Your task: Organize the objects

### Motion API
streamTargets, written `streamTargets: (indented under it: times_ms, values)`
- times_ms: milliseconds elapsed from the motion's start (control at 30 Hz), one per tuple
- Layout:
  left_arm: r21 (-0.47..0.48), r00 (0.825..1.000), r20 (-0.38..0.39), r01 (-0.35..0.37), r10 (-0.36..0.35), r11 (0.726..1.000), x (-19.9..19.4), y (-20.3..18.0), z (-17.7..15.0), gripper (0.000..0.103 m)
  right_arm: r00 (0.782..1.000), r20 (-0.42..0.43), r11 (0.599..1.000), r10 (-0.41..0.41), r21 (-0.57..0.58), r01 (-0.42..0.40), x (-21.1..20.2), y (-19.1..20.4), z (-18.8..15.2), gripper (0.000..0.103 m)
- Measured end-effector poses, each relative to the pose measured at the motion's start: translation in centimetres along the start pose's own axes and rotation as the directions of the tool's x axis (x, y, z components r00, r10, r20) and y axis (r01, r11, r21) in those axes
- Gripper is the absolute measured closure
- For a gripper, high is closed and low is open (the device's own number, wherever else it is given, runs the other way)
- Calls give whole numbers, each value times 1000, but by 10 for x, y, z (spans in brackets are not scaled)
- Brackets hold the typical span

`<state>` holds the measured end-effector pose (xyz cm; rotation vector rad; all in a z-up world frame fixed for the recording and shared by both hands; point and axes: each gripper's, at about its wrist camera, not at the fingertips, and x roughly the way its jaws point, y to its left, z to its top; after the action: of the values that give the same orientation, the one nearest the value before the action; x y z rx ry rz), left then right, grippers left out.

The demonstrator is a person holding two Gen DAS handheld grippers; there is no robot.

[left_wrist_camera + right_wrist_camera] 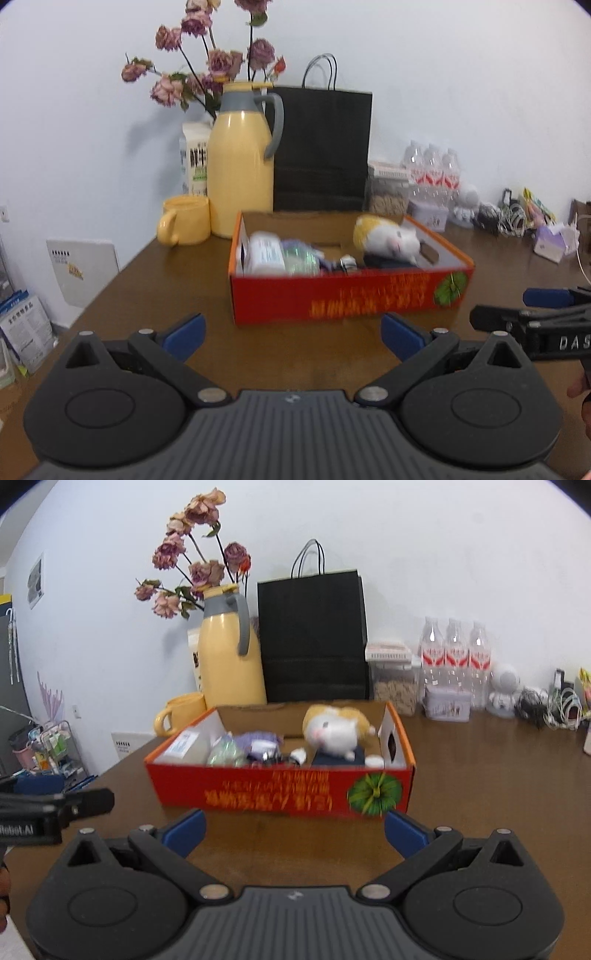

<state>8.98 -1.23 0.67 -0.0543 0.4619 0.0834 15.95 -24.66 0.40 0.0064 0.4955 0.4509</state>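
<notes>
A brown wooden table point(498, 775) stands against a plain white wall point(424, 554); left of the table, a wire rack point(59, 749) on the floor

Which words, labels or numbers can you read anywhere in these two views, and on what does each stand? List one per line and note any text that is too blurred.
"DAS", cut off at the frame edge: on the right gripper.
"Robot.AI", start cut off: on the left gripper.
Yellow print on the red box: too blurred to read.
Milk carton label: large characters, not legible.
Water bottles labels: red and white, too small.
White panel beside the table: too small.
</notes>
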Motion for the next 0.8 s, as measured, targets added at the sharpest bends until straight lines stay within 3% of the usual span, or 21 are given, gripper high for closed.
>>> streamTargets:
  times_ms: [233, 800]
  values:
    - [-13, 999, -48, -2, 2, 1000, -6, 1, -21, 0, 999, -42, 1000, -4, -2, 4, -7, 7, -17, 0]
    - [-20, 999, -41, 0, 0, 1000, -9, 3, -23, 0, 999, -42, 1000, -12, -10, 11, -14, 9, -19, 0]
